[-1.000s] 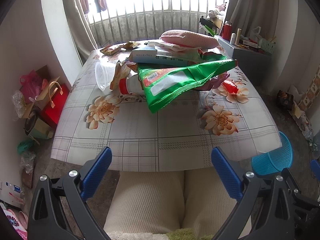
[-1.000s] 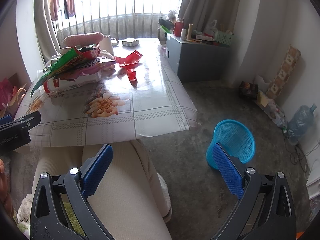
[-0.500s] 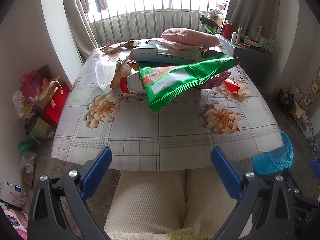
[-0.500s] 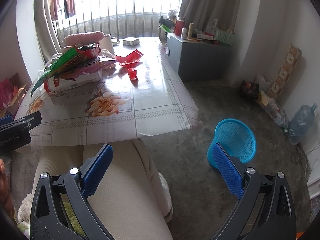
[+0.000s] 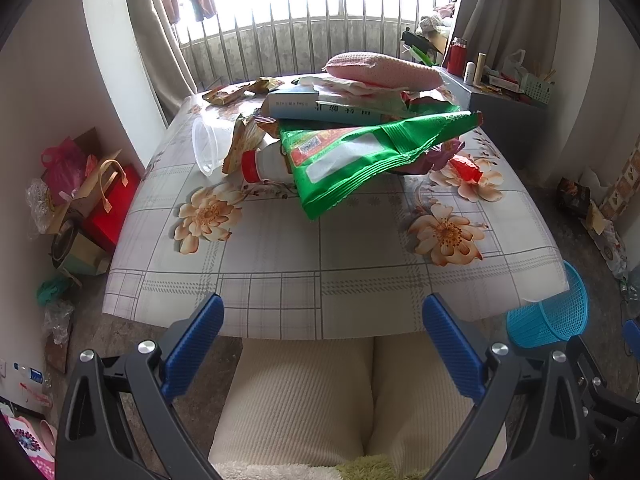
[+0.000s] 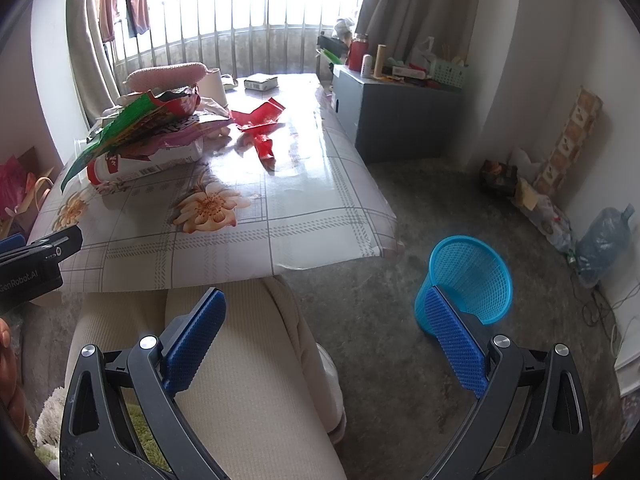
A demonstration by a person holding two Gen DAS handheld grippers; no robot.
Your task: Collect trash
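Hovering over the person's lap, the left gripper [image 5: 322, 336] and right gripper [image 6: 324, 330] both gape wide, holding nothing. Trash, topped by a green wrapper [image 5: 360, 156], heaps the worktop [image 5: 280, 280] at twelve o'clock; blue basket [image 6: 466, 280] stands on the floor at two o'clock.

- "GenRobot.AI" in pale letters runs along the black body of the left gripper [image 6: 30, 266], poking in at the left edge of the right wrist view.
- Dark printed characters sit along the spine of the pale blue book [image 5: 320, 110] in the pile, too small to make out.
- The green snack bag [image 5: 360, 156] carries a red-and-white label, print unreadable.
- The white bottle [image 6: 152, 160] has a printed label, also illegible.
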